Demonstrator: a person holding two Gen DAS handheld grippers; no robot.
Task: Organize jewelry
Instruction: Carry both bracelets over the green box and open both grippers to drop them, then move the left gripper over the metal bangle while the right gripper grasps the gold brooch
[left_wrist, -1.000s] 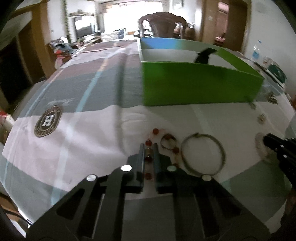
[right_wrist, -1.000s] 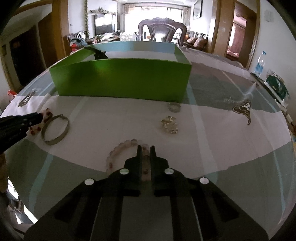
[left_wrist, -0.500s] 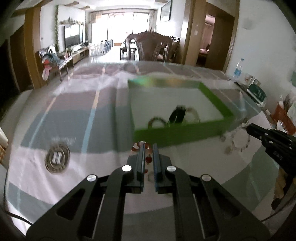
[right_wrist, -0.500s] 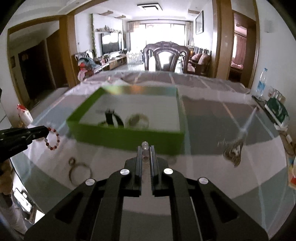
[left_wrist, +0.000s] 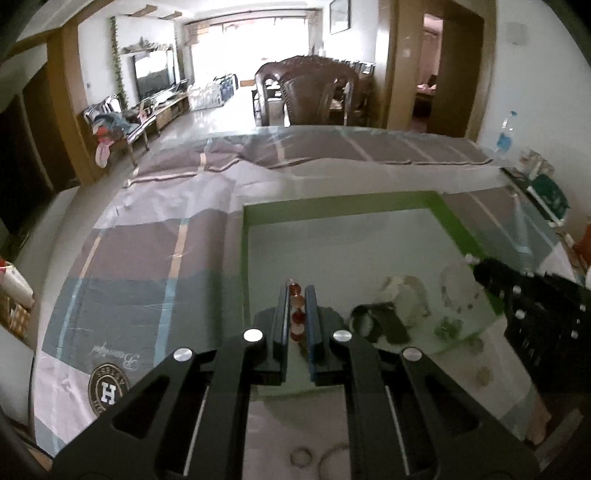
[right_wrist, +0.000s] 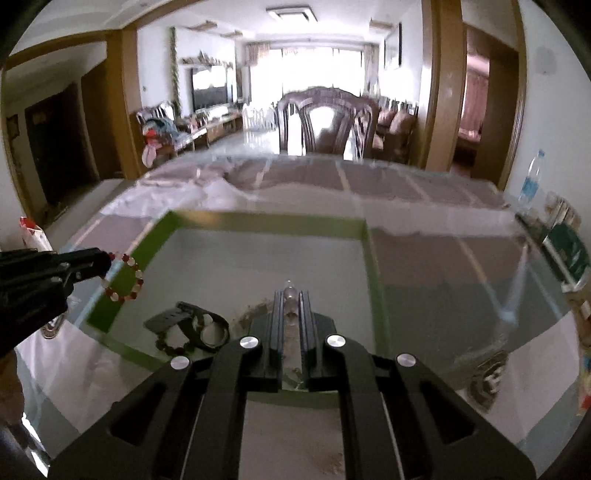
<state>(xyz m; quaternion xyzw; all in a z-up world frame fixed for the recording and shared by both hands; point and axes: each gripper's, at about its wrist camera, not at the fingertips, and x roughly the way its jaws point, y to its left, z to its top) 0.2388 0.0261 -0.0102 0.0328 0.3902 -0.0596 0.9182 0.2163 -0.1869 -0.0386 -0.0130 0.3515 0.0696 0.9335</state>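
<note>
My left gripper (left_wrist: 296, 290) is shut on a red and white bead bracelet (left_wrist: 295, 317) and hangs over the near left part of the green box (left_wrist: 242, 258). From the right wrist view the same bracelet (right_wrist: 123, 277) dangles as a loop from the left gripper (right_wrist: 107, 260) above the box's left wall. My right gripper (right_wrist: 290, 293) is shut on a pale clear bead bracelet (right_wrist: 290, 295) over the box (right_wrist: 373, 258); in the left wrist view that bracelet (left_wrist: 458, 291) hangs from the right gripper (left_wrist: 476, 269). A black watch (right_wrist: 199, 325) and a dark bead bracelet (right_wrist: 173, 345) lie inside the box.
Two rings (left_wrist: 301, 458) lie on the checked tablecloth (left_wrist: 147, 258) near the front edge. A dark wooden chair (right_wrist: 328, 122) stands at the table's far side. A water bottle (right_wrist: 530, 181) and a green packet (right_wrist: 569, 251) sit along the right edge.
Both grippers have lifted their bracelets off the tablecloth and carried them up and forward, from in front of the green box to above its inside.
</note>
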